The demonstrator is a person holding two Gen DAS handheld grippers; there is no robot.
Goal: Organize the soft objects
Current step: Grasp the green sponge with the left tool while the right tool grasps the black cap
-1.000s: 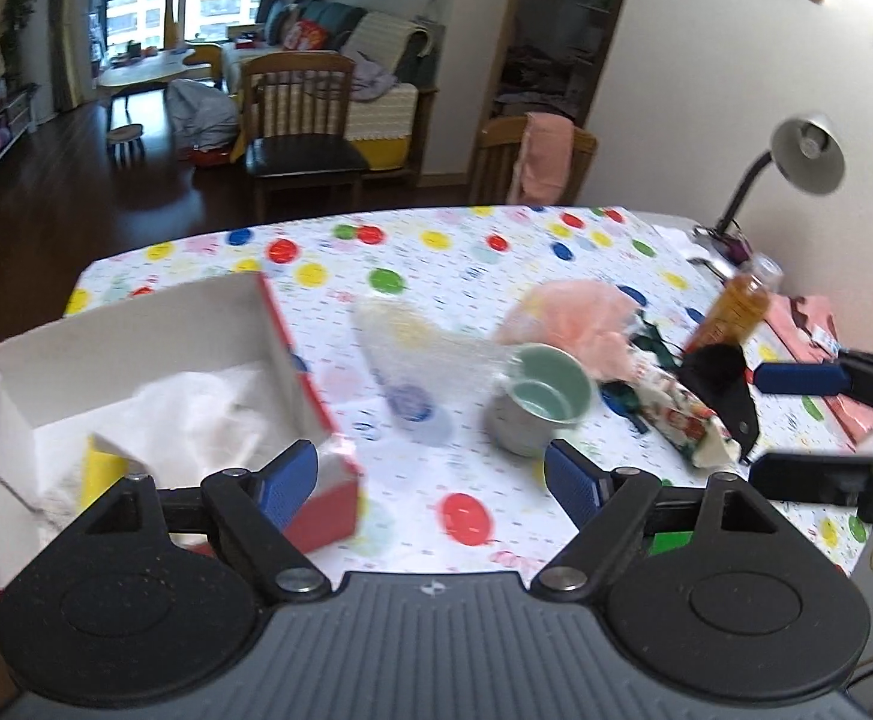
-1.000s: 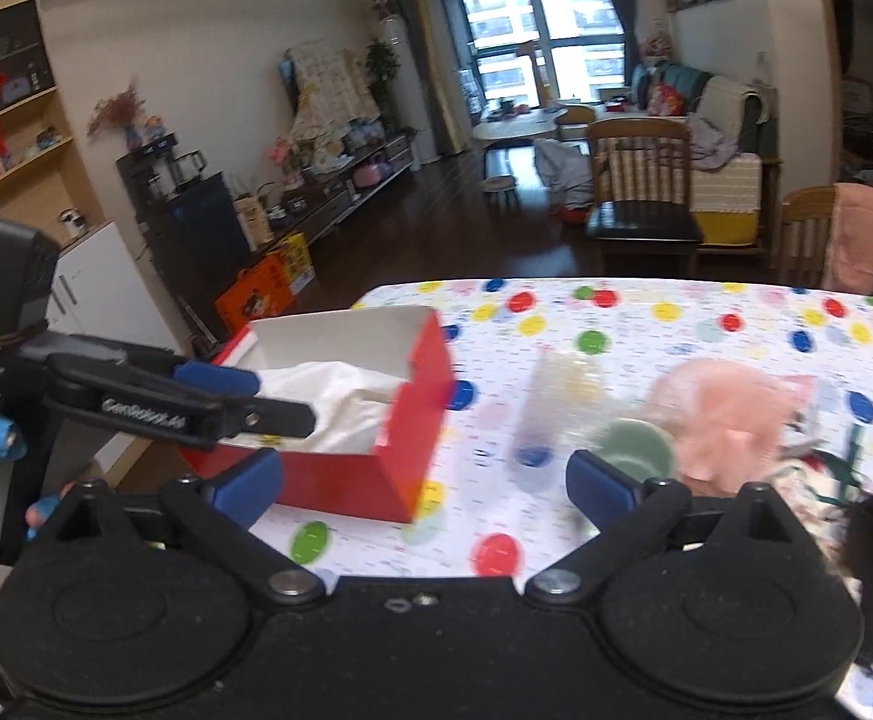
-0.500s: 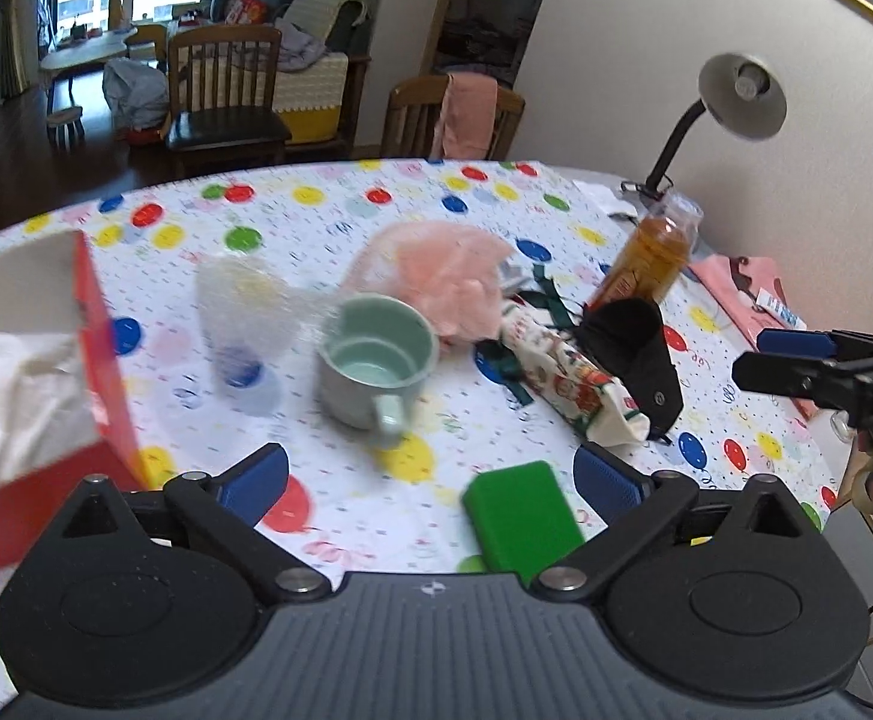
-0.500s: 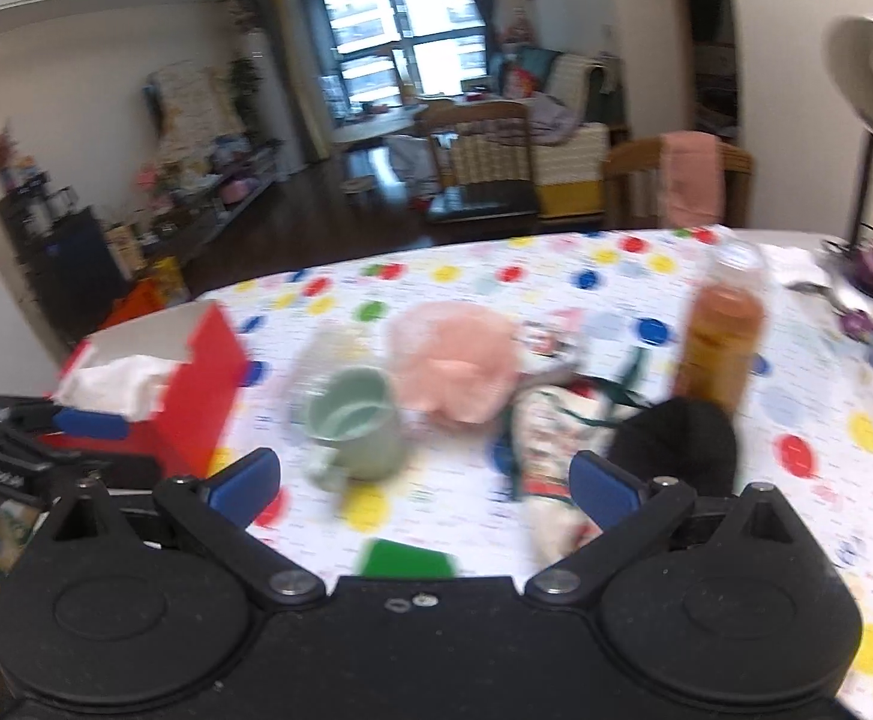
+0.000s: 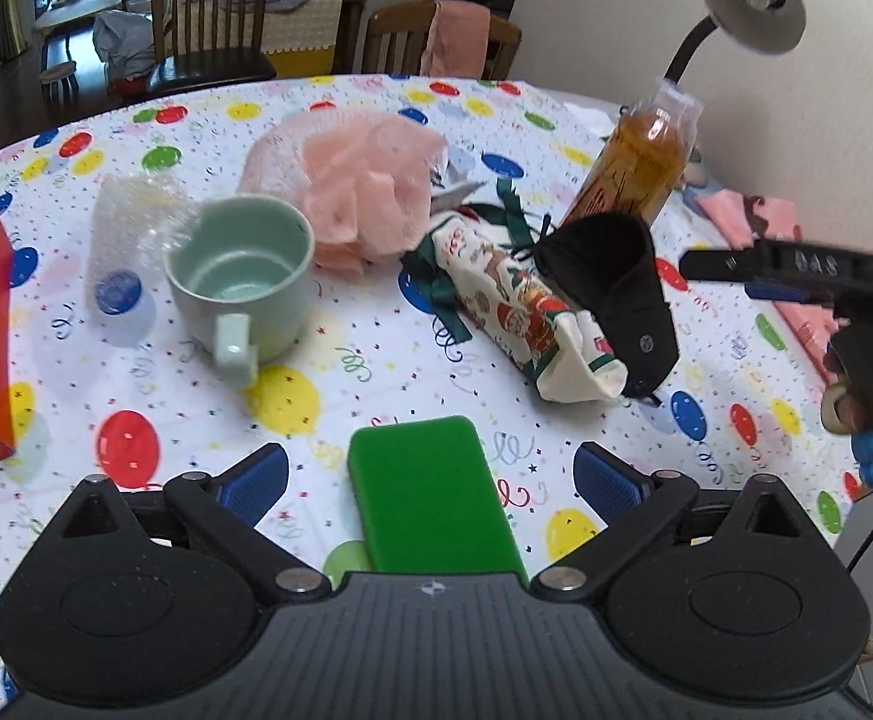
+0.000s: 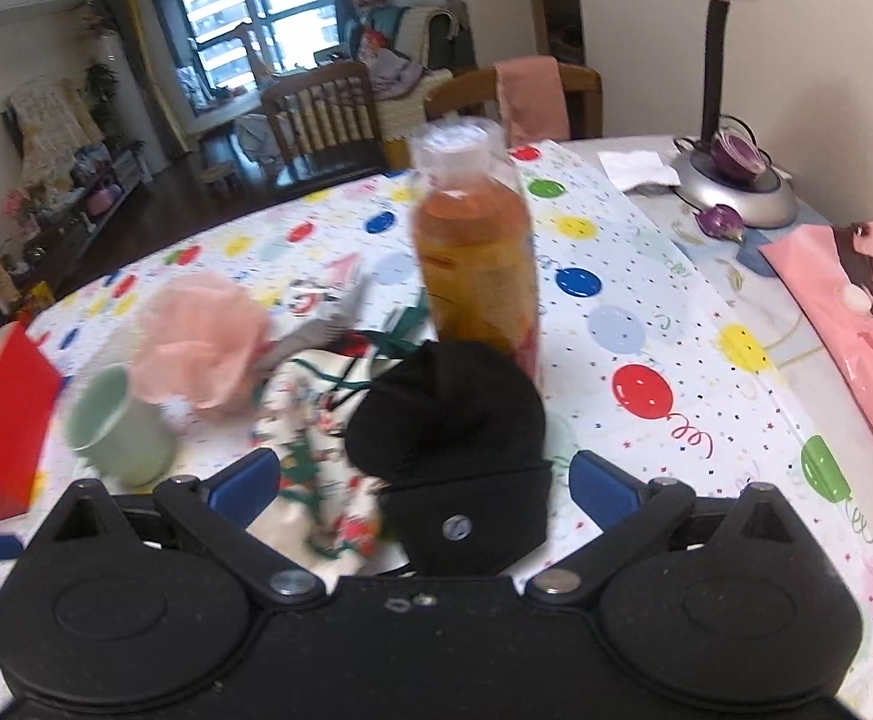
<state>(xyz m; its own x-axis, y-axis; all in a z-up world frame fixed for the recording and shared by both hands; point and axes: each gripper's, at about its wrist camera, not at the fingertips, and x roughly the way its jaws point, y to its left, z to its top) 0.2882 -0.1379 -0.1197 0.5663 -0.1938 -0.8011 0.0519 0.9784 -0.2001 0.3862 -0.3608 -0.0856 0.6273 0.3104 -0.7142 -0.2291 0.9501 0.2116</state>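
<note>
From my feed I saw a mint-green mug [image 5: 238, 276] upright on the balloon-print tablecloth [image 5: 376, 360], a green block [image 5: 433, 510] lying nearer me, an amber bottle [image 6: 475, 246] standing behind, and a silver desk lamp [image 6: 736, 192] by the wall

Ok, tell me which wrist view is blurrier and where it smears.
Right wrist view: motion blur smears the green mug, pink mesh puff and printed pouch; black pouch sharper. Left wrist view: crisp on the same items, only the right gripper looks soft.
</note>
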